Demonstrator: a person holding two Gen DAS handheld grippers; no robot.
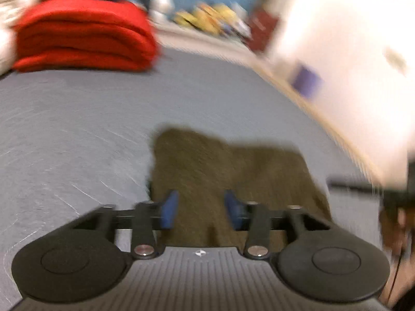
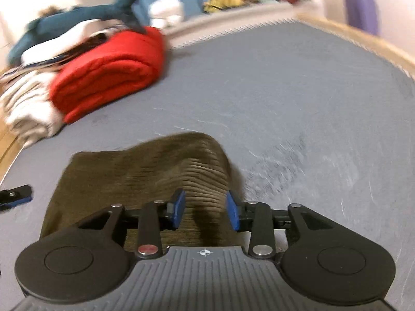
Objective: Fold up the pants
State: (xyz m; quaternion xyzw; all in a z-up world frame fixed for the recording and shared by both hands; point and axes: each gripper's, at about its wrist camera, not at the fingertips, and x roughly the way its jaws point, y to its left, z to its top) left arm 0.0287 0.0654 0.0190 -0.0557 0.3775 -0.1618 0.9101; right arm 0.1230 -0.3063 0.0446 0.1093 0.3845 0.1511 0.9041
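Note:
The olive-brown corduroy pants [image 1: 228,176] lie bunched on the grey bed surface [image 1: 77,129]. In the left wrist view my left gripper [image 1: 201,208] hovers over their near edge, its blue pads [image 1: 170,208] apart with cloth showing between them. In the right wrist view the pants [image 2: 145,171] rise in a ridge, and my right gripper [image 2: 205,208] stands with its blue pads [image 2: 179,207] apart on either side of the ribbed fold. Neither pair of pads presses the cloth. The left gripper's tip [image 2: 15,194] shows at the left edge of the right wrist view. Both views are motion-blurred.
A folded red blanket [image 1: 83,36] sits at the far left, also in the right wrist view [image 2: 109,70], beside striped and white linens [image 2: 28,103] and a blue plush shark [image 2: 77,13]. The bed's wooden edge [image 1: 311,108] runs along the right. Clutter [image 1: 212,18] lines the far wall.

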